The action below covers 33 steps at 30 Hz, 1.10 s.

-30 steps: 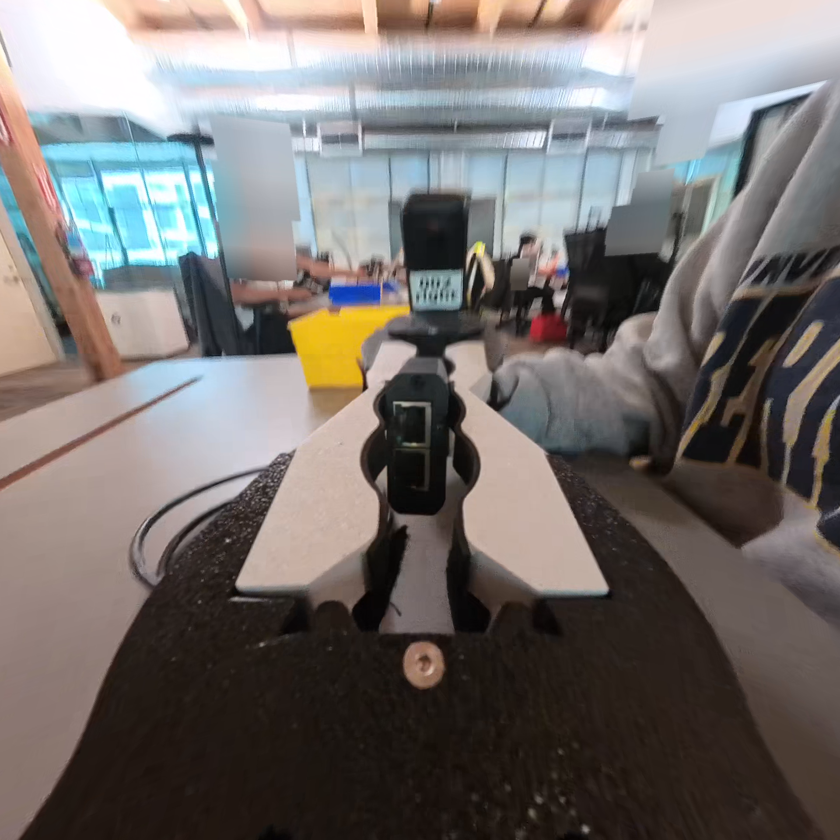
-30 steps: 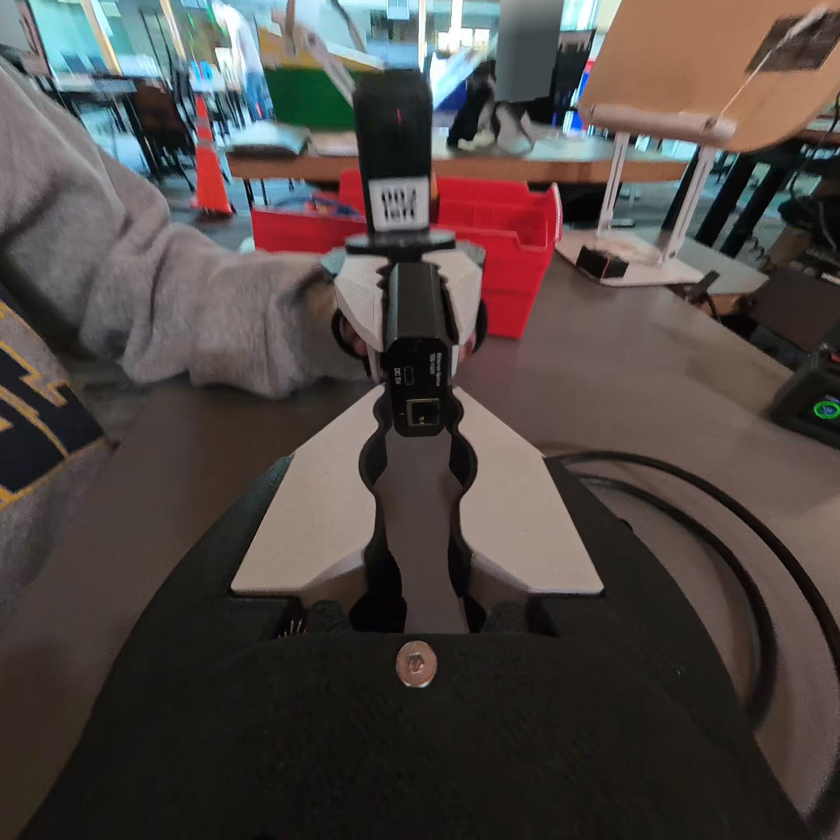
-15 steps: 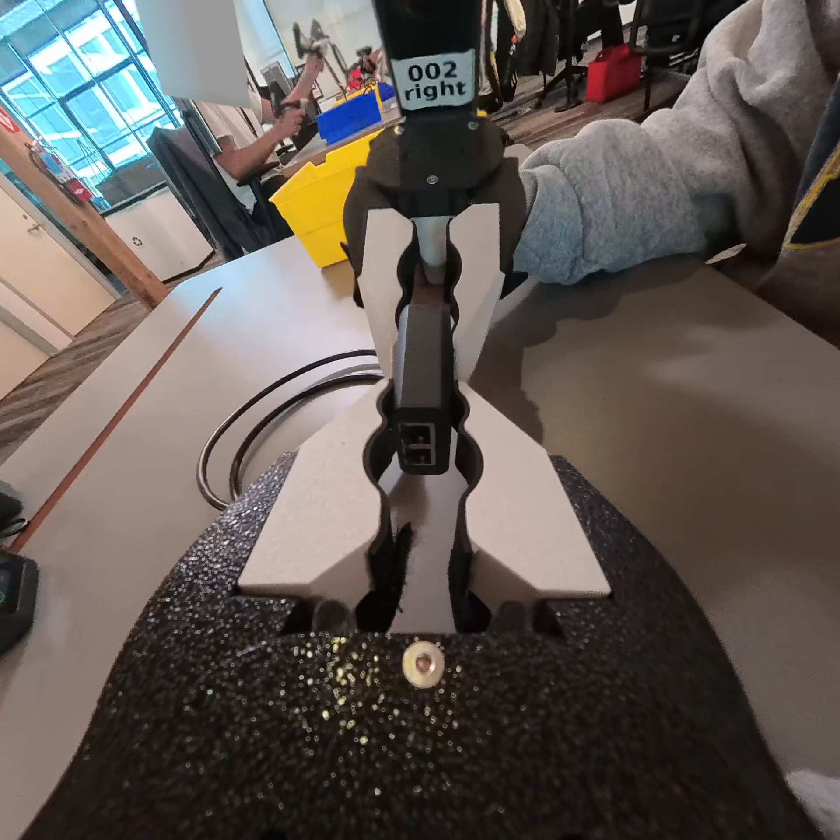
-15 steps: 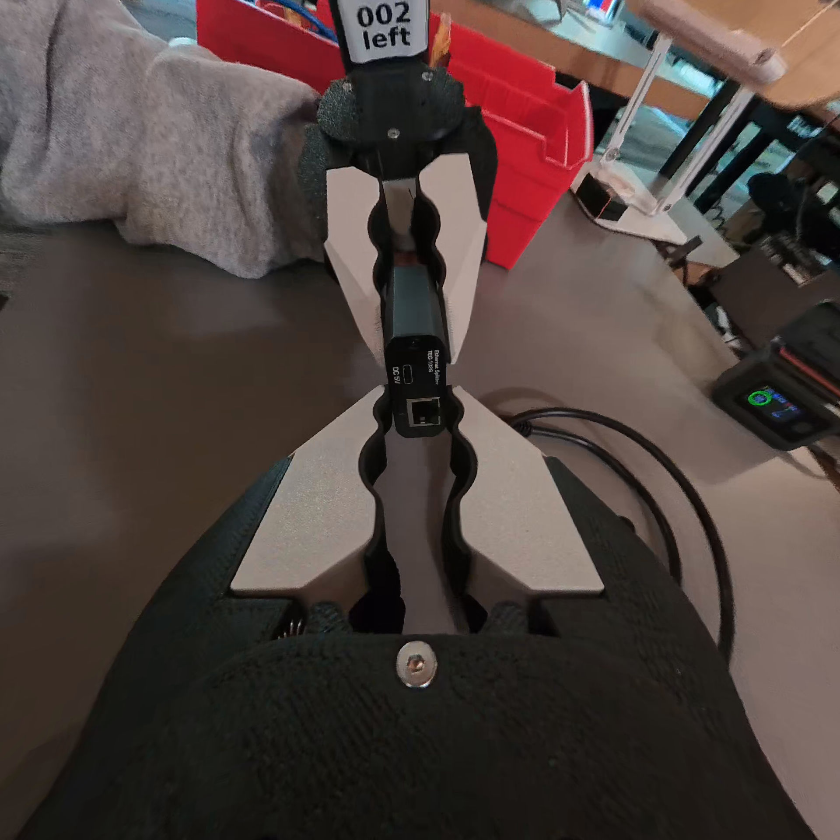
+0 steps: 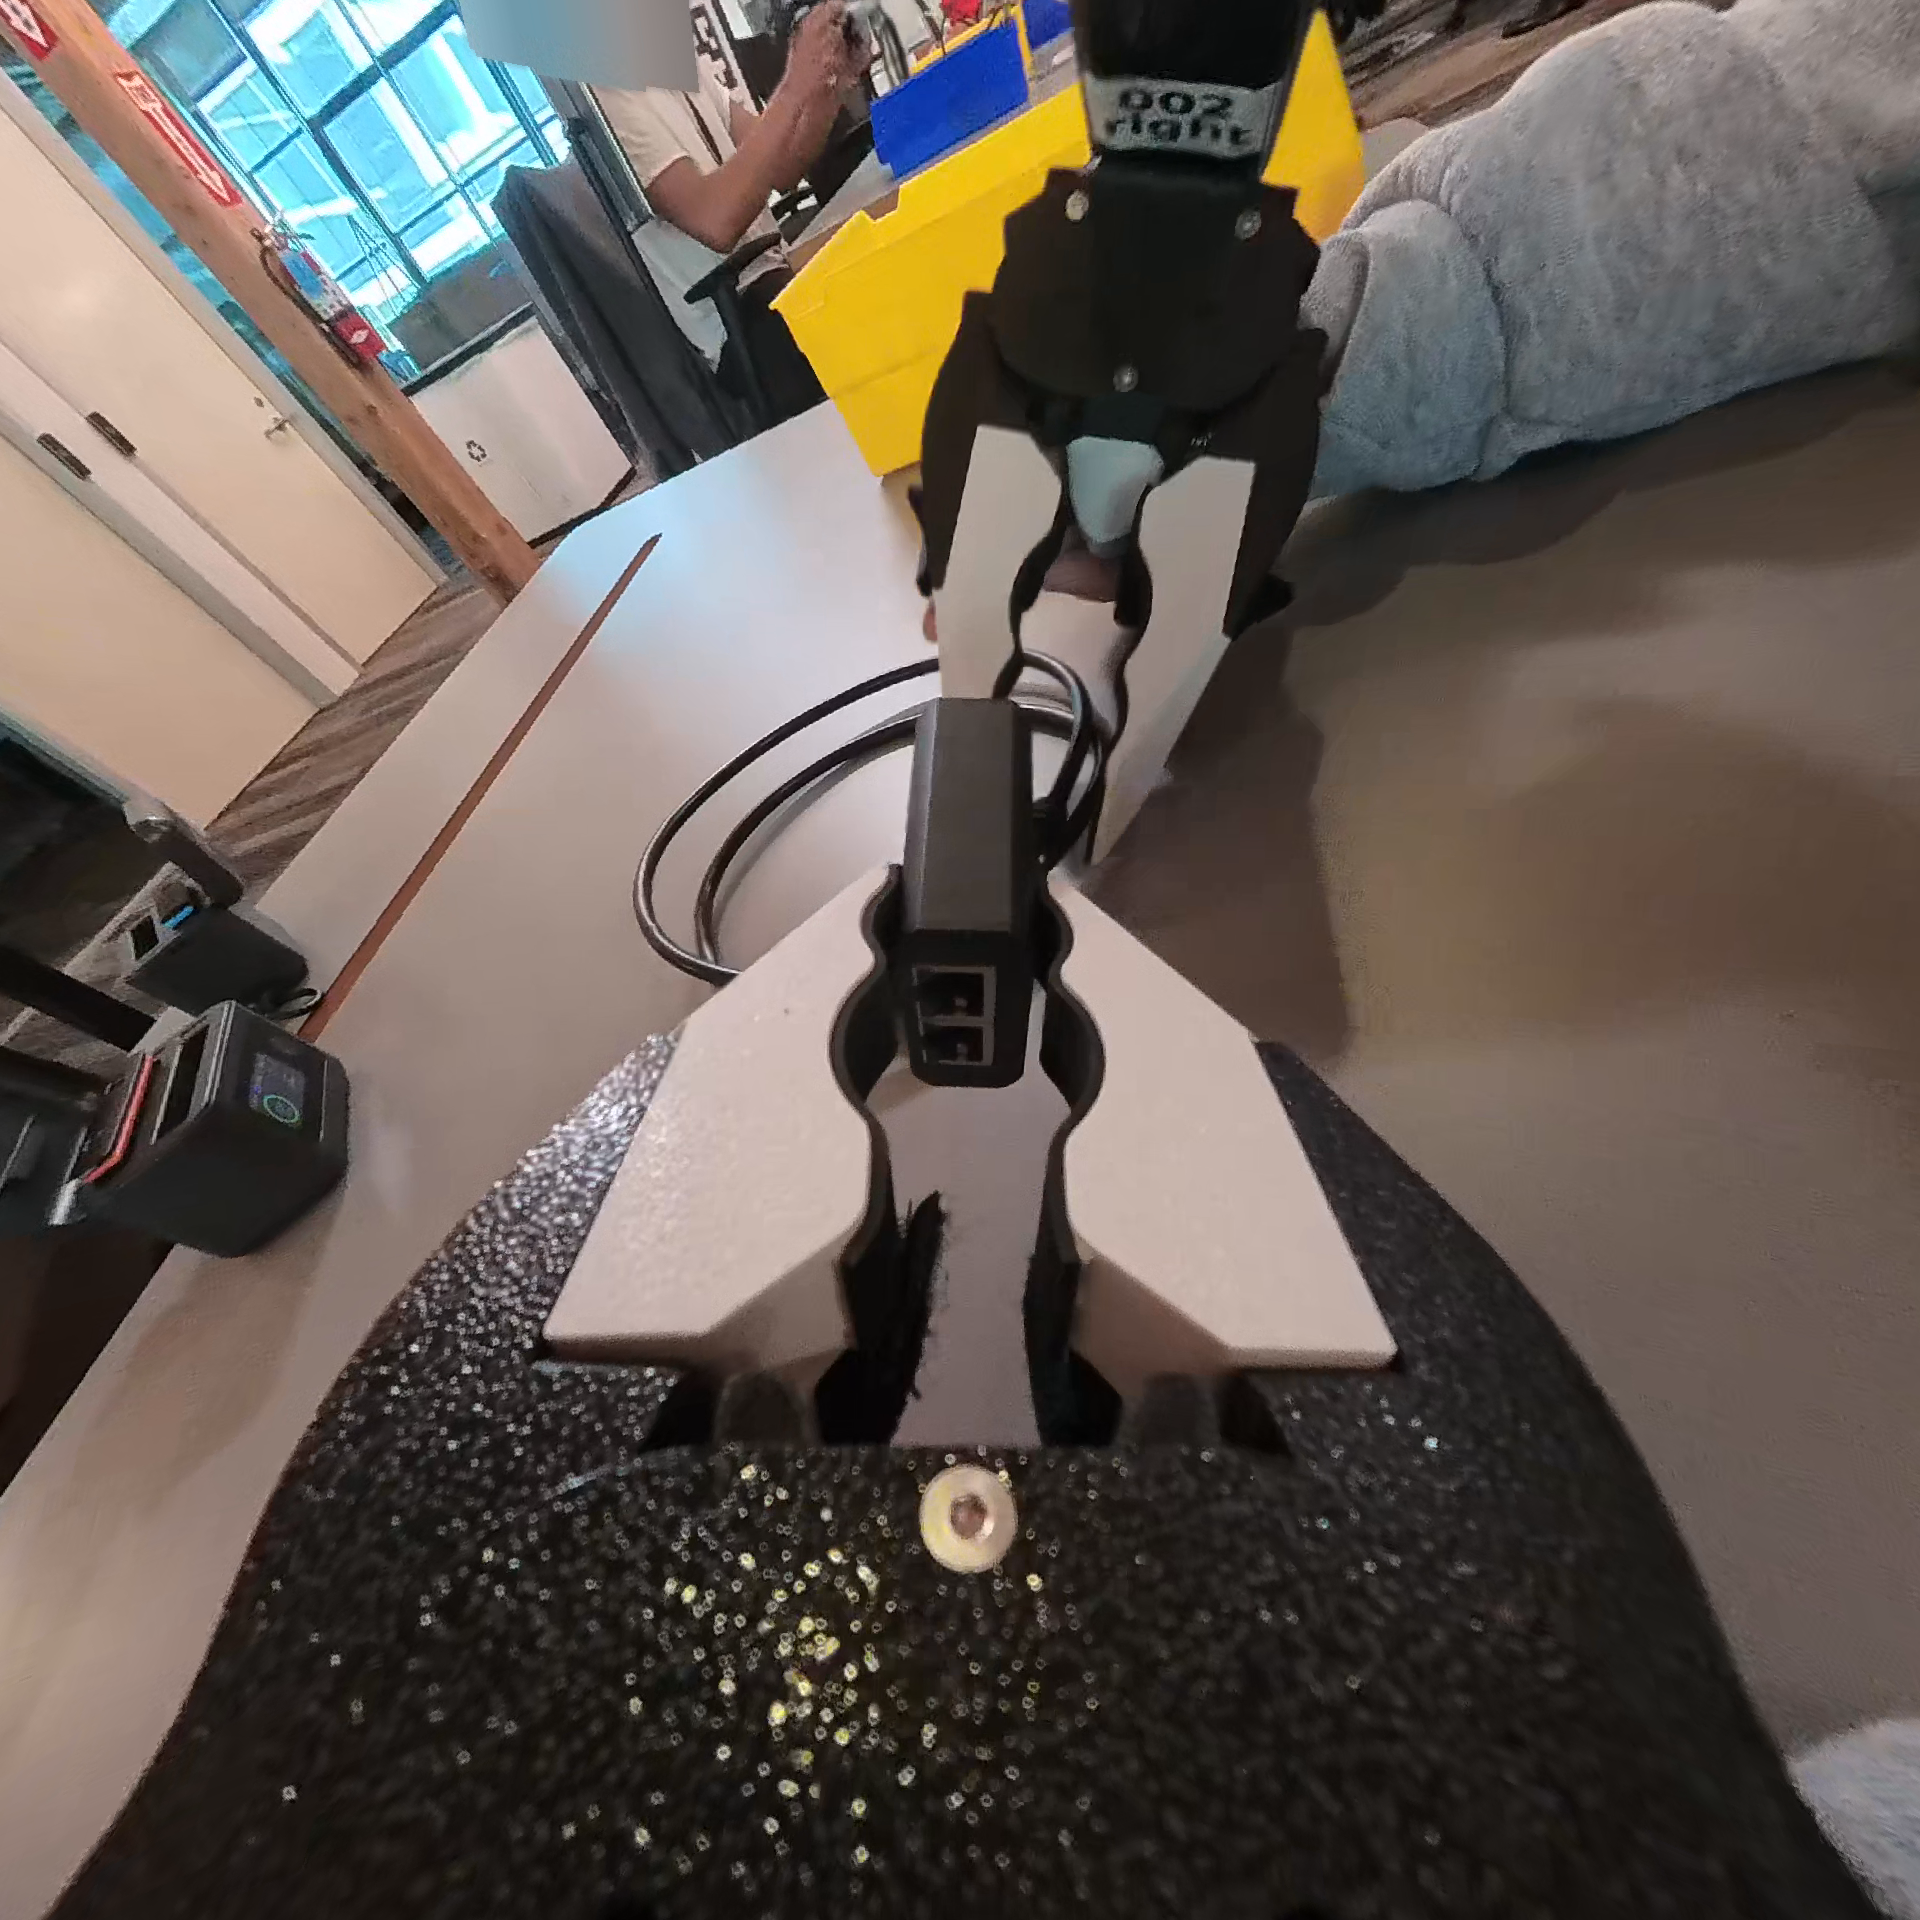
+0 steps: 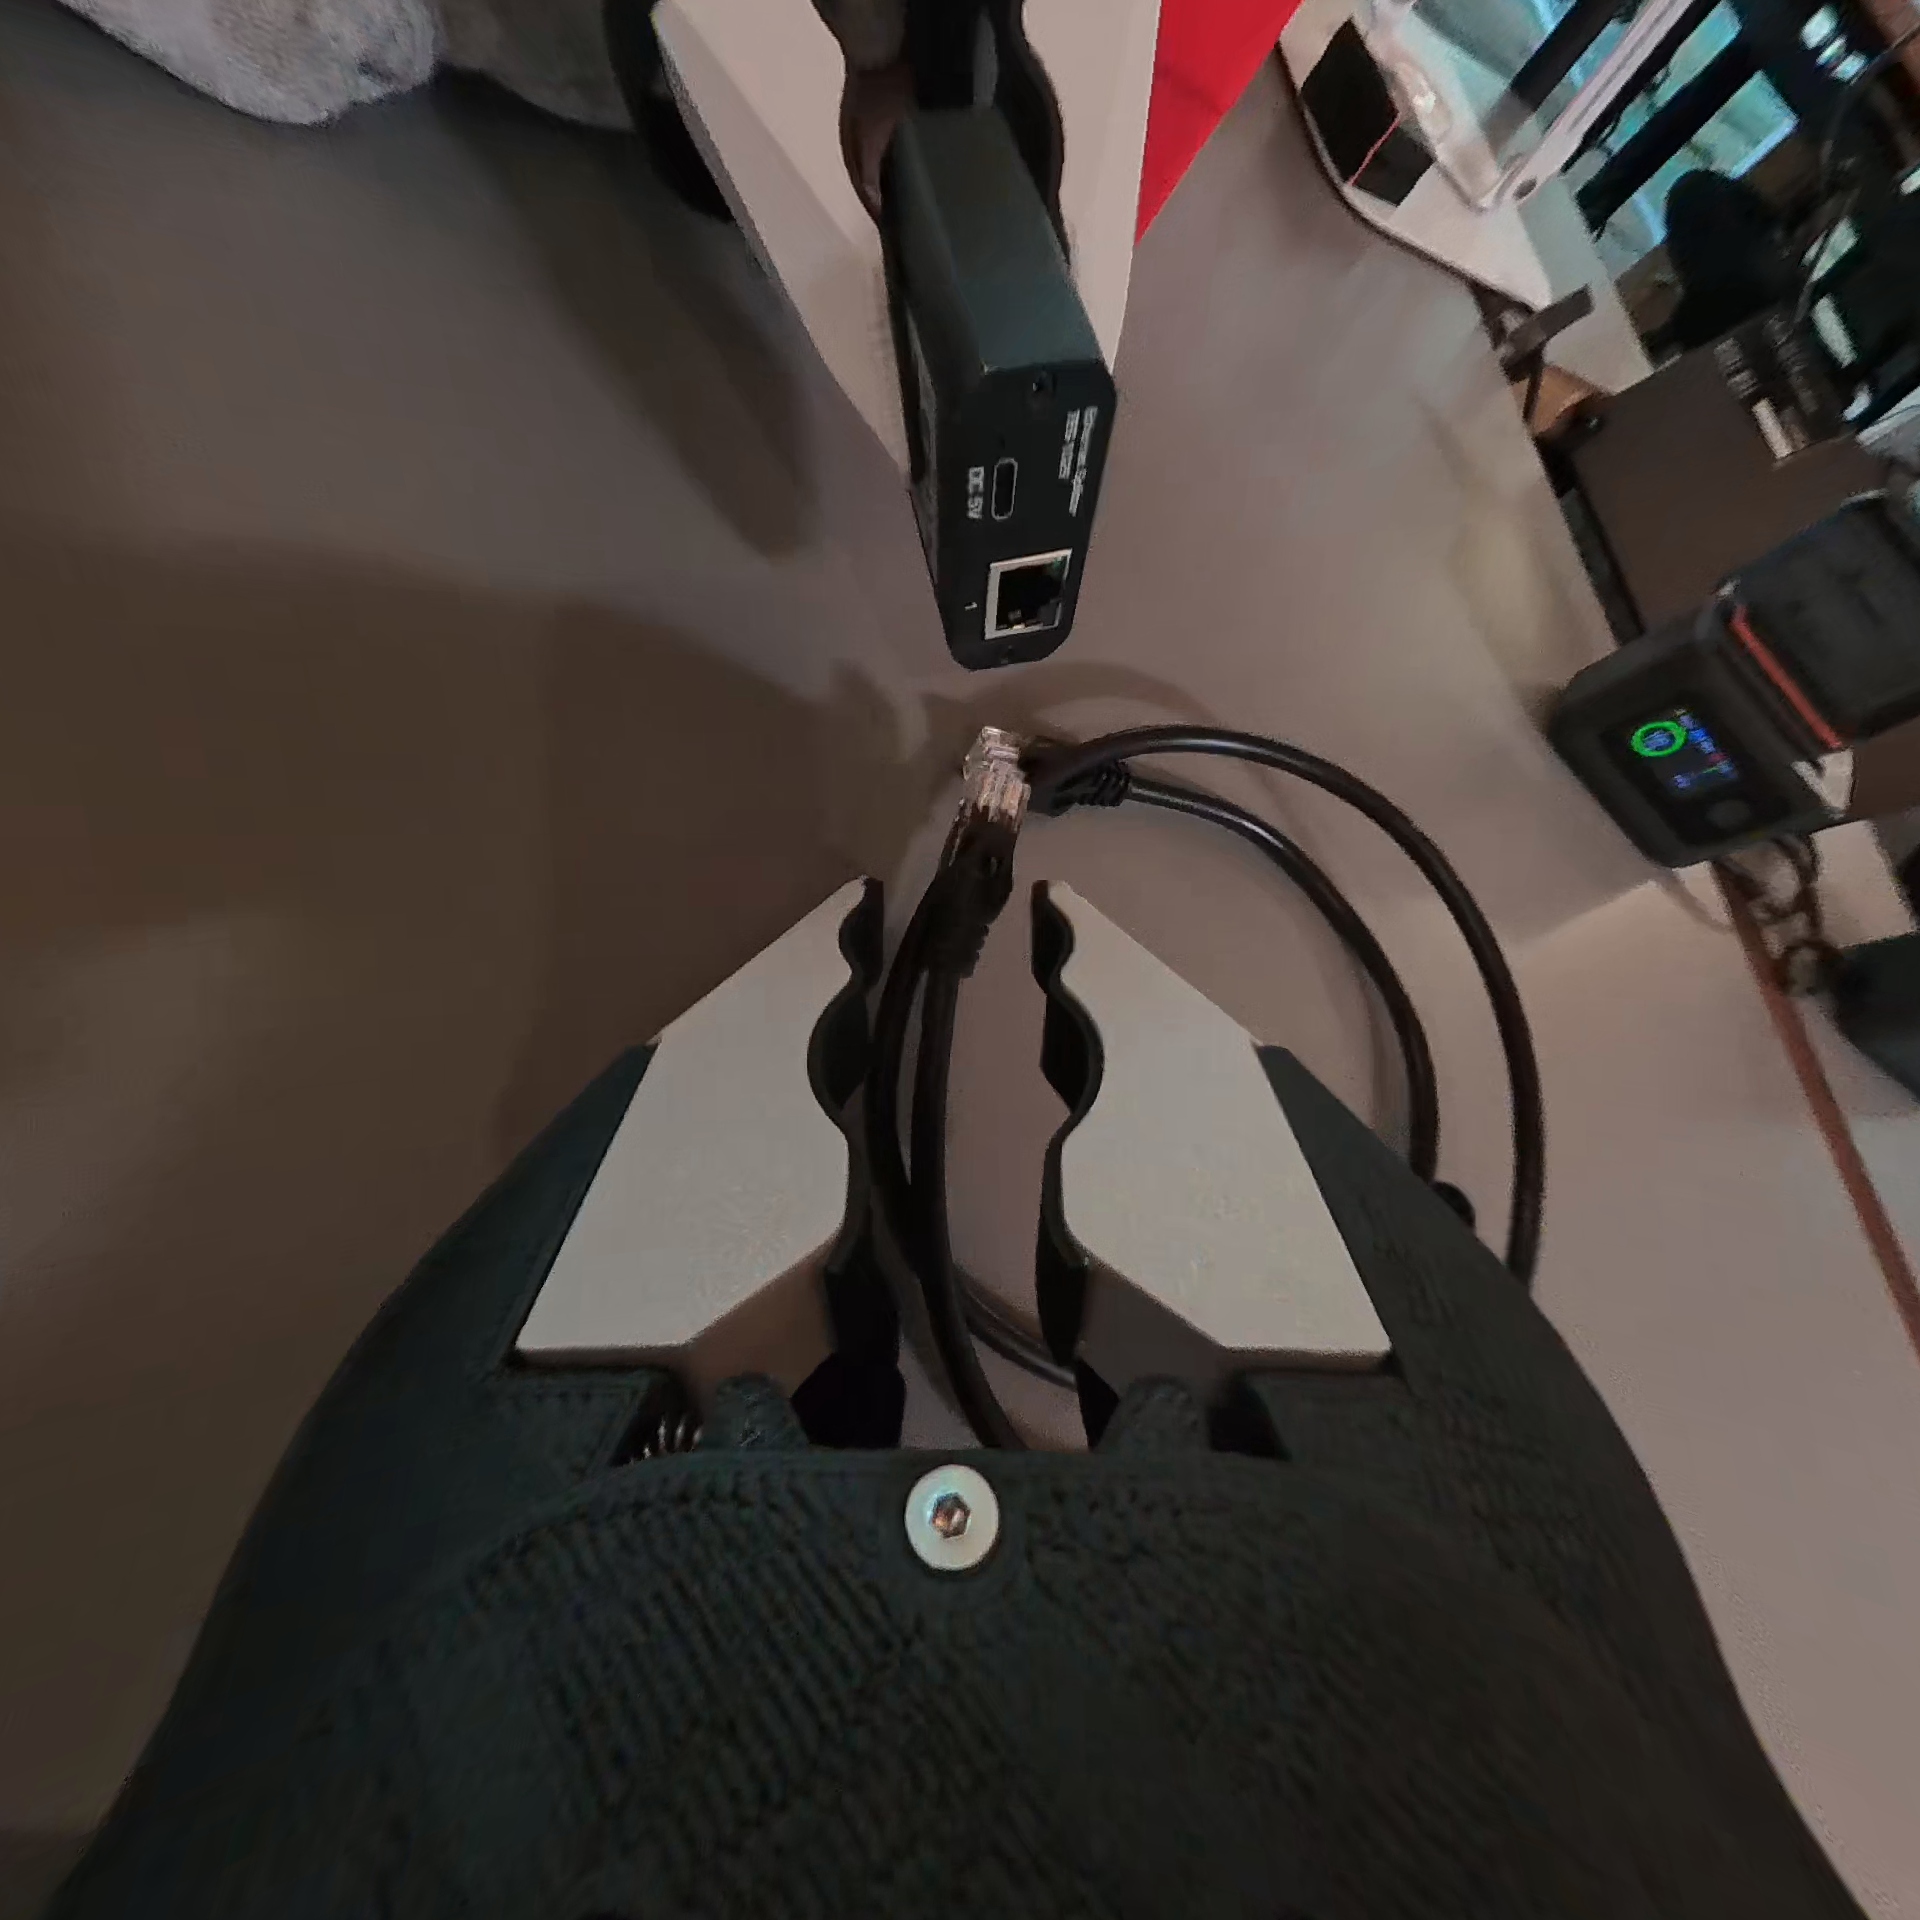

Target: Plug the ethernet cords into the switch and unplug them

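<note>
My left gripper (image 5: pixel 971 899) is shut on a small black switch (image 5: pixel 968 831), whose two-port end faces its camera. In the right wrist view the switch (image 6: pixel 987 343) hangs just above the table, its single-port end toward me, between the left gripper's white fingers (image 6: pixel 1107 156). My right gripper (image 6: pixel 951 899) is open and low over the table. A black ethernet cord (image 6: pixel 935 1039) runs between its fingers without being gripped. Two clear plugs (image 6: pixel 992 779) lie crossed just below the switch. In the left wrist view the right gripper (image 5: pixel 1055 727) stands open beyond the switch, over the cord loops (image 5: pixel 727 800).
A yellow bin (image 5: pixel 904 281) stands behind the right gripper and a red bin (image 6: pixel 1195 83) behind the left. A black device with a lit screen (image 6: pixel 1704 748) sits at the table's edge (image 5: pixel 239 1122). A grey sleeve (image 5: pixel 1610 239) rests on the table. A person sits in the background (image 5: pixel 707 135). The gap from one gripper's tips to the other's is roughly 7 centimetres.
My right gripper has let go of the switch's end, opened and drawn back over the cord plugs. Both views have tilted down toward the table. The left gripper still holds the switch.
</note>
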Available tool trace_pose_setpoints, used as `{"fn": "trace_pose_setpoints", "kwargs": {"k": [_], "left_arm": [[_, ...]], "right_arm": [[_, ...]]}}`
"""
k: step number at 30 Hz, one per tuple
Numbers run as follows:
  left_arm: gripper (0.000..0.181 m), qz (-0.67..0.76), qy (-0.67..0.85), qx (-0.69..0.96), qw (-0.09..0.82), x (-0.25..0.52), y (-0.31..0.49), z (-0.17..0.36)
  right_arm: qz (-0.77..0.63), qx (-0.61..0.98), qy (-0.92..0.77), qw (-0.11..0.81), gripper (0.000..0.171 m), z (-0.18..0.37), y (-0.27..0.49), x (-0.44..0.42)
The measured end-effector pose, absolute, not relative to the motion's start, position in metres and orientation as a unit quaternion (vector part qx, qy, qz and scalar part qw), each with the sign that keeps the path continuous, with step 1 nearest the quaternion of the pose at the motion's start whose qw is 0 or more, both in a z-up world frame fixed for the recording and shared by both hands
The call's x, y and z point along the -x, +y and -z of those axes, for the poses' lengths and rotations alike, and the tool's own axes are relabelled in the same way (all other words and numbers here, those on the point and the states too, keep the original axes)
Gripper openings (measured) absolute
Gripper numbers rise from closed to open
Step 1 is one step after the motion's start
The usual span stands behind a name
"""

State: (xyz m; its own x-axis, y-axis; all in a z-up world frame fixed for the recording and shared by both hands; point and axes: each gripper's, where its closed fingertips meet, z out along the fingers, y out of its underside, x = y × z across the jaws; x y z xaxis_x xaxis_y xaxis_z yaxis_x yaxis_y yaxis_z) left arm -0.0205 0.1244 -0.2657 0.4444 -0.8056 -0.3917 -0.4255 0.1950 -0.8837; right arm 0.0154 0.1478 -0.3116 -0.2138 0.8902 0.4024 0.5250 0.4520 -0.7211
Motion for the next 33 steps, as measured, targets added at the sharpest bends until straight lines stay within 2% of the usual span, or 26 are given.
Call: {"fn": "trace_pose_setpoints", "kwargs": {"k": [2,3,9,15,19,28,33], "left_arm": [[0.021,0.149,0.507,0.607,0.593,0.022,0.124,0.265],[0.021,0.139,0.512,0.602,0.597,0.022,0.124,0.265],[0.021,0.064,0.544,0.542,0.637,0.010,0.116,0.262],[0.021,-0.054,0.634,0.470,0.612,-0.013,0.097,0.284],[0.021,-0.120,0.678,0.413,0.596,-0.026,0.089,0.293],[0.021,-0.176,0.679,0.366,0.612,-0.029,0.086,0.287],[0.021,-0.144,0.660,0.371,0.637,-0.033,0.084,0.277]], "right_arm": [[-0.236,0.489,-0.740,0.398,0.015,0.314,0.148,-0.014],[-0.248,0.497,-0.734,0.391,0.014,0.312,0.147,-0.014],[-0.379,0.546,-0.678,0.313,0.012,0.294,0.140,-0.029],[-0.466,0.546,-0.663,0.210,0.011,0.296,0.123,-0.057],[-0.468,0.539,-0.680,0.169,0.011,0.300,0.111,-0.064],[-0.418,0.552,-0.705,0.153,0.011,0.308,0.105,-0.062],[-0.423,0.551,-0.699,0.171,0.011,0.297,0.105,-0.056]]}}
